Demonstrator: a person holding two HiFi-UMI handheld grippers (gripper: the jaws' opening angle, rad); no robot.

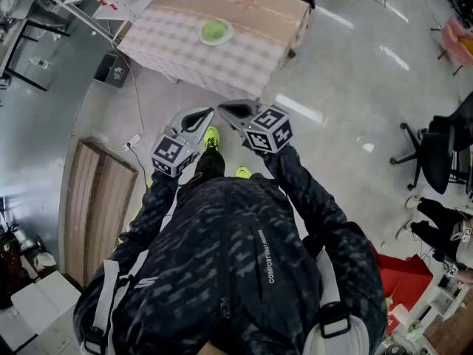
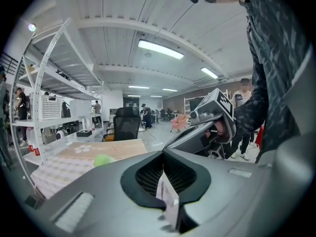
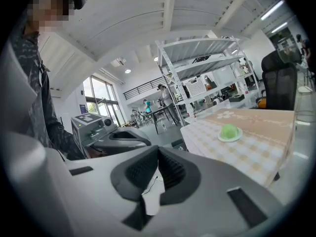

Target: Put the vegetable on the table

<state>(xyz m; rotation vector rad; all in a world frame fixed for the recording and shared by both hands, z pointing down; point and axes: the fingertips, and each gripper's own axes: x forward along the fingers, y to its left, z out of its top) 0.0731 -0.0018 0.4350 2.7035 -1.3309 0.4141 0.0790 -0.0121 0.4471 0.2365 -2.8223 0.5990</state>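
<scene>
Tongs: I saw left gripper [image 1: 205,114] and right gripper [image 1: 228,110] both closed together, nothing between either | Vegetable [image 1: 214,29]: sat on a plate [image 1: 226,40] on the far table [image 1: 244,61], well apart from both | Task: it lay where wanted, nothing visibly left

White vertical print on the back of the person's jacket [image 1: 270,257] reads roughly "COMFORT THAT MATTERS". White S-like logo [image 1: 144,281] on the left sleeve. Cursive script on the cloth [image 1: 247,7] covering the tabletop [image 1: 177,43] is too small to read.
</scene>
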